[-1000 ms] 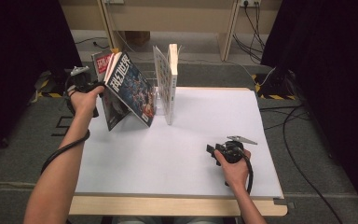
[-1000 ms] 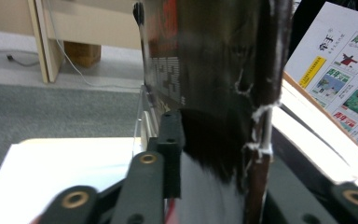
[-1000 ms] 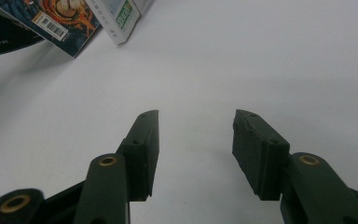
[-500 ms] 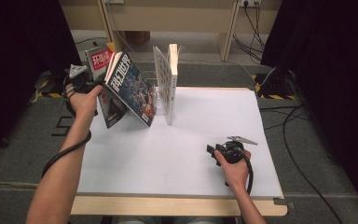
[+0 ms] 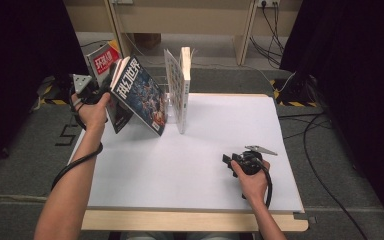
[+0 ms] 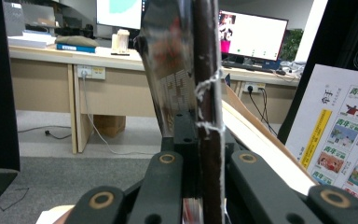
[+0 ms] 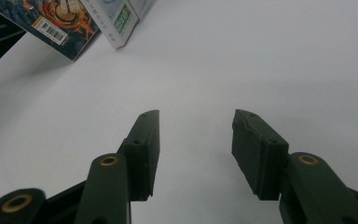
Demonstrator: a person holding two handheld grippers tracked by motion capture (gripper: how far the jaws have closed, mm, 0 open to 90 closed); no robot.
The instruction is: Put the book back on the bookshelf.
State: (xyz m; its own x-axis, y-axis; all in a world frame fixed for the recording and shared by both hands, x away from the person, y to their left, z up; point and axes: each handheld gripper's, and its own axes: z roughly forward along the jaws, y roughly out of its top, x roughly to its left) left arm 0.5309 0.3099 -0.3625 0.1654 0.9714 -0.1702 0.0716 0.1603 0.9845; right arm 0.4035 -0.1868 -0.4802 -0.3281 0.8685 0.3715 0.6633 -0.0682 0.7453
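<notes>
High view: white table [image 5: 195, 170] with the person's forearms entering from the bottom edge. Left gripper [image 5: 102, 90] sits at the table's far-left corner, raised, clamped on the edge of a red-covered magazine [image 5: 102, 59] that stands tilted behind a dark-covered magazine [image 5: 140, 95]. The dark one leans to the right, lower corner on the table, just beside two upright white books [image 5: 179, 90] at the far edge (whether it touches them I cannot tell).

Left gripper view: jaws closed tight on the magazine's dark spine edge [image 6: 207, 93], which rises straight up between them; a glossy page [image 6: 168, 74] bows off to the left. White printed cover [image 6: 340, 140] with small coloured pictures shows at the right. Desks and monitors [image 6: 251, 35] lie in the background.

Right gripper [image 5: 232, 162] lies low over the near-right part of the table, well apart from the books, held in the right hand [image 5: 252, 180].

Right gripper view: jaws spread wide, nothing between them, bare white tabletop [image 7: 261, 60] beneath. Corner of the dark magazine with its barcode [image 7: 51, 28] and the foot of a white book [image 7: 121, 21] show at top left.
</notes>
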